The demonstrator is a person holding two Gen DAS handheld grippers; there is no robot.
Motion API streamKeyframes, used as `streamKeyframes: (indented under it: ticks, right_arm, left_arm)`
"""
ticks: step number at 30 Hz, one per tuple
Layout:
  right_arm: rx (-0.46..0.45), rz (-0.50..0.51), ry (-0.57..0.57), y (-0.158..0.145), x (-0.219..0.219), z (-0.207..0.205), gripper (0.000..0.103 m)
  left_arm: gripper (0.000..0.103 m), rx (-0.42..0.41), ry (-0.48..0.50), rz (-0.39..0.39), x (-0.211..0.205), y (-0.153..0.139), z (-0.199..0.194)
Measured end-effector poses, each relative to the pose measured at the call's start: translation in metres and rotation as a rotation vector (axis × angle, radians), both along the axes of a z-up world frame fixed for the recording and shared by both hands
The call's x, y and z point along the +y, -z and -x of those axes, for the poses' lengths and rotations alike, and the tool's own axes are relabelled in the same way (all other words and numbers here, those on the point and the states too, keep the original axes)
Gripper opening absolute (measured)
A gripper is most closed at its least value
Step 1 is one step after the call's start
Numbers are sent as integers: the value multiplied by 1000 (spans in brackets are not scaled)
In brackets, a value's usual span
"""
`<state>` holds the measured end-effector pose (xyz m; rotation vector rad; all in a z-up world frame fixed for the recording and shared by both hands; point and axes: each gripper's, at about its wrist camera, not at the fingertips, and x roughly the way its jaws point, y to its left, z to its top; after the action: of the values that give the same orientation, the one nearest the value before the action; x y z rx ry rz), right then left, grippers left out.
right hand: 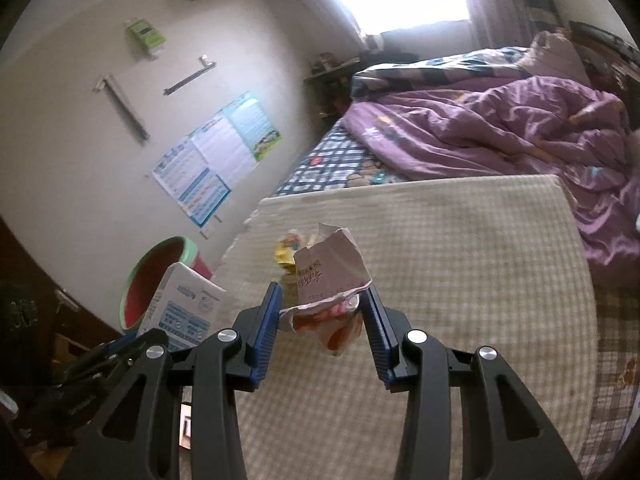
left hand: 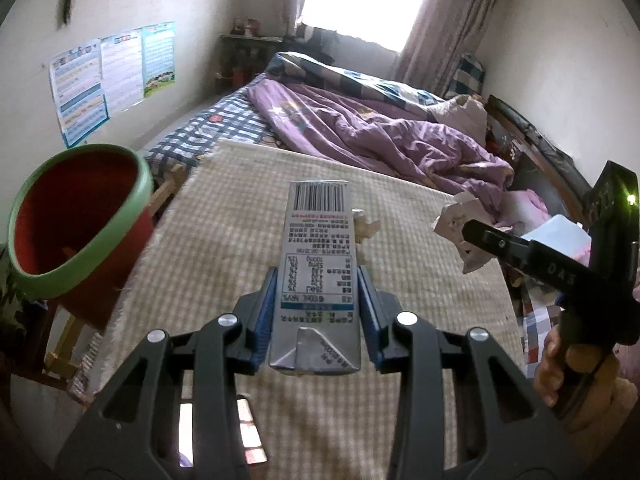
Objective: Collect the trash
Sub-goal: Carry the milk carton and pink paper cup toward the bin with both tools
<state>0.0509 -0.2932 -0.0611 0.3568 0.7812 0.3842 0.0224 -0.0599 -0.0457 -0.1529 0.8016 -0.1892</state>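
Left tongs (left hand: 318, 292): closed on a grey drink carton (left hand: 316, 276), blue pads pressing its two long sides; the carton sticks out forward, barcode end away from the camera, folded end toward it.
Right tongs (right hand: 322, 312): clamped on a crumpled pink-and-white wrapper (right hand: 330, 292), which bulges up and hangs down between the pads.
Right tongs seen from the left wrist: at the right edge, the same crumpled wrapper (left hand: 460, 228) at their tip, a hand (left hand: 568, 372) gripping the black handle below.
Tabletop (left hand: 240, 216): covered with a beige checked cloth; both held pieces hang above it, clear of the cloth.
Loose trash: a yellow wrapper (right hand: 286, 254) lies on the cloth beyond the right tongs; a small pale scrap (left hand: 366, 228) shows past the carton, possibly paper, too blurred to tell.
Bin (left hand: 80, 220): red with a green rim, off the tabletop's left edge, mouth open and tilted toward the camera.
Bed (left hand: 360, 120): behind the tabletop, with a rumpled purple quilt and a checked sheet.
Wall (right hand: 100, 140): posters hang on it above the bin.
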Motion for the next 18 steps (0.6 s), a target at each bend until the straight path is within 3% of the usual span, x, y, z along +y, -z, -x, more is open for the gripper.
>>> streamKeyframes:
  ticks: [18]
  right_arm:
    - [-61, 26, -143, -25, 139, -9, 40]
  left_arm:
    - [36, -64, -133, 18, 122, -12, 6]
